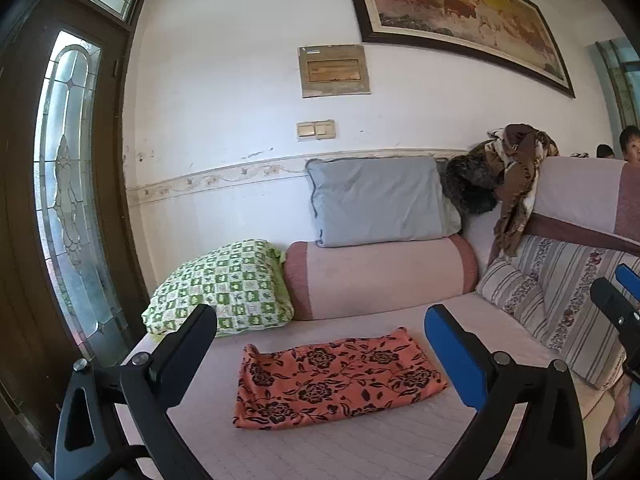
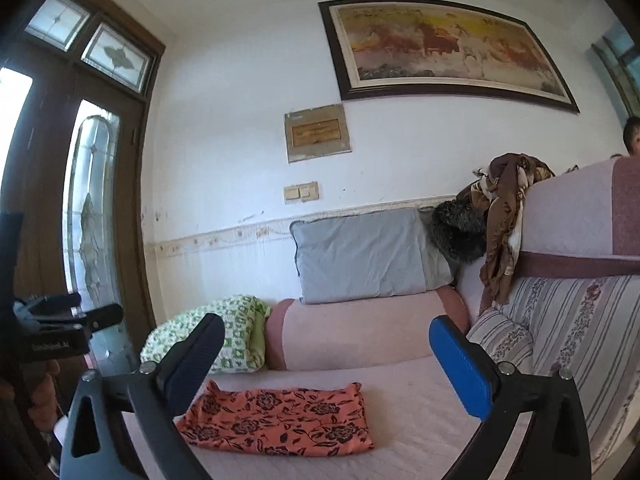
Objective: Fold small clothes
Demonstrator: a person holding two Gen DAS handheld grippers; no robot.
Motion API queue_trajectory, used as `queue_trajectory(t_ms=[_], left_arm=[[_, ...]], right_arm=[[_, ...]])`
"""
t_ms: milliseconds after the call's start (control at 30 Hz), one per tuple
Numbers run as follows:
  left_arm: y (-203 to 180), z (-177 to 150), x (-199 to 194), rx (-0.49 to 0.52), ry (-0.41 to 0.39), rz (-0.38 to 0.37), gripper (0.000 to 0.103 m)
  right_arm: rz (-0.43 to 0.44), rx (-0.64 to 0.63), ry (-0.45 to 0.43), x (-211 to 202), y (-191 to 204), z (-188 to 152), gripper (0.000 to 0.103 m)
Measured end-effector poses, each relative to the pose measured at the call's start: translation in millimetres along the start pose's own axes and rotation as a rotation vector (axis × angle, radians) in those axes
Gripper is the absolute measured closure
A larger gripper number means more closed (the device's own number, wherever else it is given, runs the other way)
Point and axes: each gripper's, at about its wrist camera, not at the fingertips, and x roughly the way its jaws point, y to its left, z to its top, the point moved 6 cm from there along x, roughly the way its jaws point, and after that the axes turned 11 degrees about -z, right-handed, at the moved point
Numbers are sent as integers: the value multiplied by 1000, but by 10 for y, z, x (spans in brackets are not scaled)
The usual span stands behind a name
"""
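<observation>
Cloth (image 1: 338, 380) flat on the sofa seat (image 1: 360, 448), near and central; bolster (image 1: 380, 276) behind it, against the far wall; pillow (image 1: 378, 202) on top of the bolster; cushion (image 1: 222, 286) left of the bolster, touching it; striped cushion (image 1: 516, 294) right of the cloth, leaning on the sofa back (image 1: 580, 196); blanket (image 1: 516, 176) draped over that back's far end; painting (image 1: 460, 16) on the wall above; door (image 1: 68, 184) far left.

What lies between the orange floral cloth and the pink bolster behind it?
Nothing: only bare sofa seat separates the orange floral cloth from the pink bolster, clearest in the left wrist view.
</observation>
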Motion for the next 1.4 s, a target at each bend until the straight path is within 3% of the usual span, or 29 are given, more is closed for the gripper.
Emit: queue_trajectory(t_ms=[400, 733, 1400], left_arm=[[269, -78, 117, -48, 39, 76, 0], [295, -136, 141, -40, 57, 89, 0], [132, -100, 63, 2, 40, 57, 0]], right_arm=[[9, 10, 189, 297, 178, -253, 0], [55, -50, 199, 284, 438, -342, 0], [44, -24, 177, 203, 361, -287, 0]])
